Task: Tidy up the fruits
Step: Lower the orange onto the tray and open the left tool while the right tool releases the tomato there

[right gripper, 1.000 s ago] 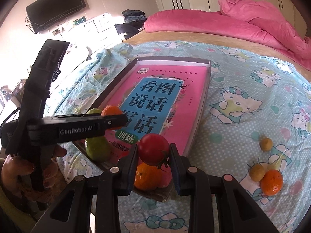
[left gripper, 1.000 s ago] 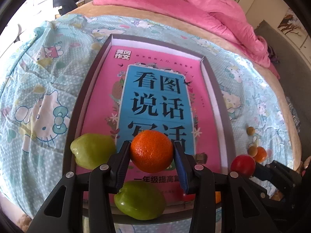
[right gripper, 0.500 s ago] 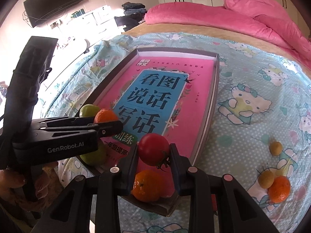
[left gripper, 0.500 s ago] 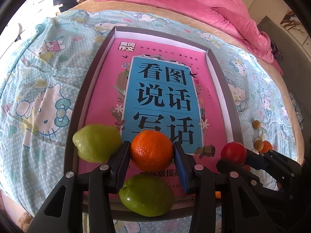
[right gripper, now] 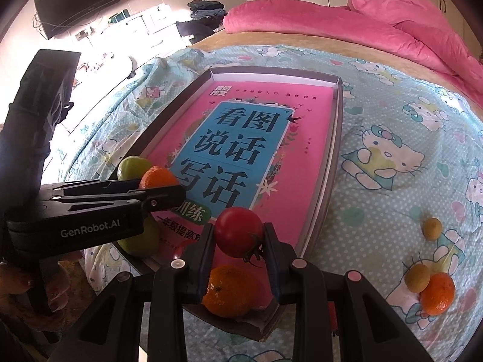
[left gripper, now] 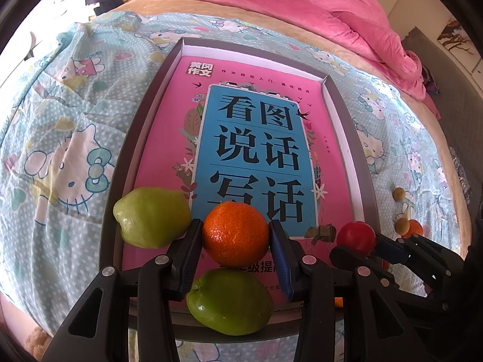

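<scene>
The left gripper (left gripper: 235,238) pinches a mandarin (left gripper: 235,233) above the tray (left gripper: 356,138); a green fruit (left gripper: 231,301) lies just below its jaws. The right gripper (right gripper: 240,235) pinches a tomato (right gripper: 238,230), another mandarin (right gripper: 229,291) lying beneath.

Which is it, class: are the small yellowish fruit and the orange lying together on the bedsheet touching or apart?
Touching. The right wrist view shows the small yellowish fruit pressed against the orange on the bedsheet, with no gap showing between them.
</scene>
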